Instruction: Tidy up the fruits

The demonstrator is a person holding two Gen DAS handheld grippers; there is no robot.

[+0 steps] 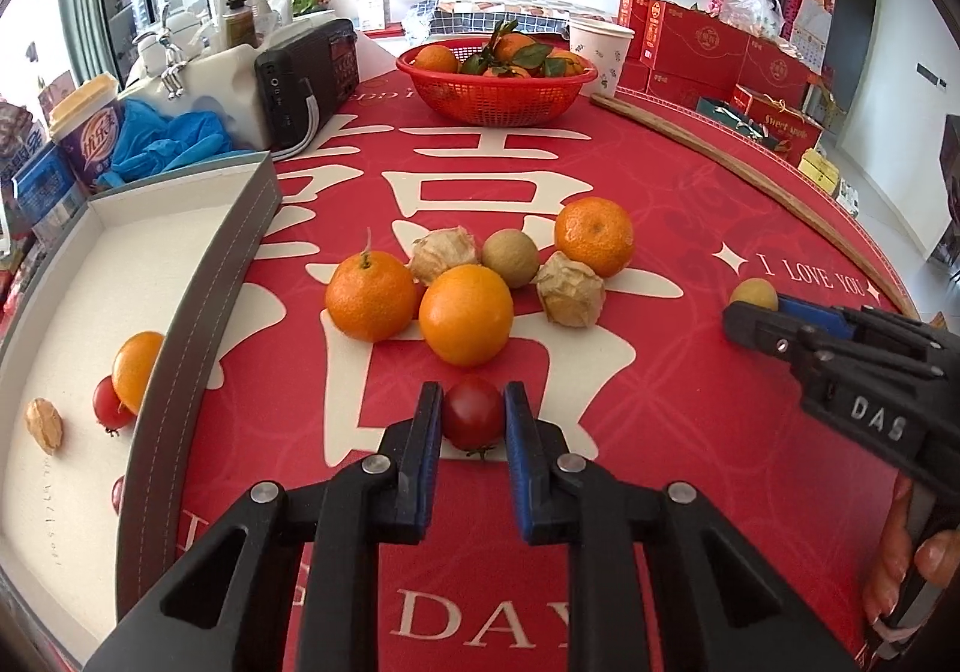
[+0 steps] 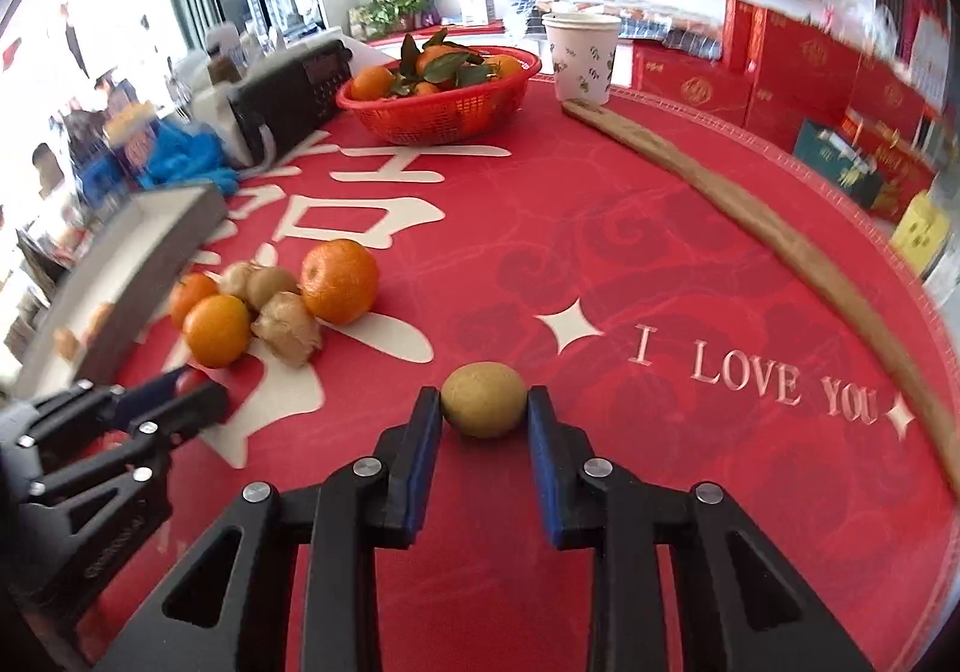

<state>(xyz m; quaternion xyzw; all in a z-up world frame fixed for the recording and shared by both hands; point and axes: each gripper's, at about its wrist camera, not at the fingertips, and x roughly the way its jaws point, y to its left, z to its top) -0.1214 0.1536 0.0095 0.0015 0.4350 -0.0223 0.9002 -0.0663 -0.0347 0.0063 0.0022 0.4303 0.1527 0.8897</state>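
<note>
On the red tablecloth, my left gripper point(image 1: 473, 402) is shut on a small red cherry tomato point(image 1: 473, 420), which rests on the cloth. My right gripper point(image 2: 483, 402) is shut on a tan longan point(image 2: 483, 390), which also rests on the cloth near the "I LOVE YOU" print. Beyond the tomato lies a cluster of three oranges point(image 1: 465, 312), two papery husk cherries point(image 1: 570, 291) and another longan point(image 1: 510, 257). A white-lined grey tray point(image 1: 198, 276) at the left holds an orange point(image 1: 135, 369), a tomato point(image 1: 108, 405) and a husk cherry point(image 1: 43, 423).
A red basket point(image 1: 498, 93) of leafy mandarins stands at the back, with a paper cup point(image 1: 600, 51) beside it. A long wooden stick point(image 1: 738, 174) follows the table's right edge. A black radio point(image 1: 306, 75) and blue gloves point(image 1: 168, 141) sit behind the tray.
</note>
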